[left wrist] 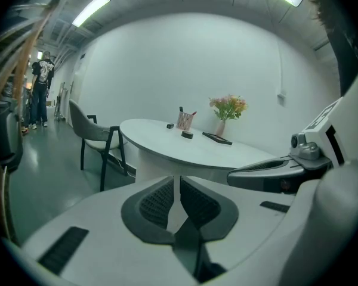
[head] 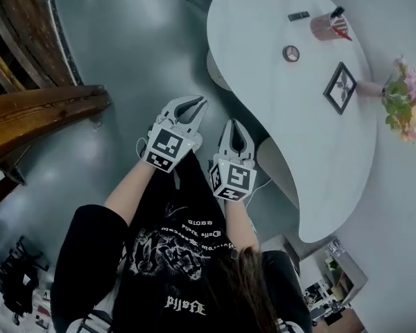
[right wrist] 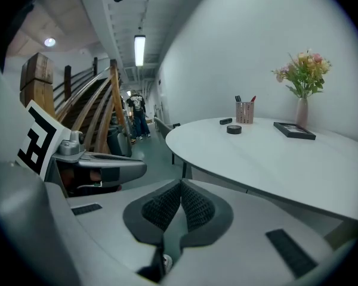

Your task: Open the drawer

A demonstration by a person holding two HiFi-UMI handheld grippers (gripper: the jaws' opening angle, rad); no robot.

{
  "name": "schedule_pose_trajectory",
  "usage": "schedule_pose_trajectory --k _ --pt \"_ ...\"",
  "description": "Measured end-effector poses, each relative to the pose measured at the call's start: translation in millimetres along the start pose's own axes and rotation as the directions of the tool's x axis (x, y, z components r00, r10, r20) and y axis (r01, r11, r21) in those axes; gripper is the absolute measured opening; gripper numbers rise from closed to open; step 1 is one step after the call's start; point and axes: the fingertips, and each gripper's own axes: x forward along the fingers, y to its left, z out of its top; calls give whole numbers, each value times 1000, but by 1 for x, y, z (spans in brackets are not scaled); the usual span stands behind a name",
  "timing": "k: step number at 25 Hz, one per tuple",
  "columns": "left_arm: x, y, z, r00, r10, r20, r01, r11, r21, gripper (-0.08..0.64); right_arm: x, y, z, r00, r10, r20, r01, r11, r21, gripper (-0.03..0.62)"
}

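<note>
No drawer shows in any view. Both grippers are held in front of the person over the grey floor, beside the white oval table. My left gripper is shut with nothing in it; in the left gripper view its pads meet, and it points toward the table. My right gripper is shut and empty too, a little nearer the table's edge. In the right gripper view its pads touch, with the table's rim close ahead and the left gripper at the left.
On the table stand a pen cup, a round black object, a picture frame and a vase of flowers. Wooden beams run along the left. A dark chair stands by the table; people stand far off.
</note>
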Motion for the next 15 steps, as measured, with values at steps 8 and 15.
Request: schedule_pose_trajectory --k 8,15 --pt "34 3 -25 1000 -18 16 17 999 39 31 35 -7 -20 1000 -3 25 3 1000 -9 26" --pt "60 16 -54 999 -2 39 -1 998 61 31 57 -7 -37 998 -26 53 26 1000 0 26"
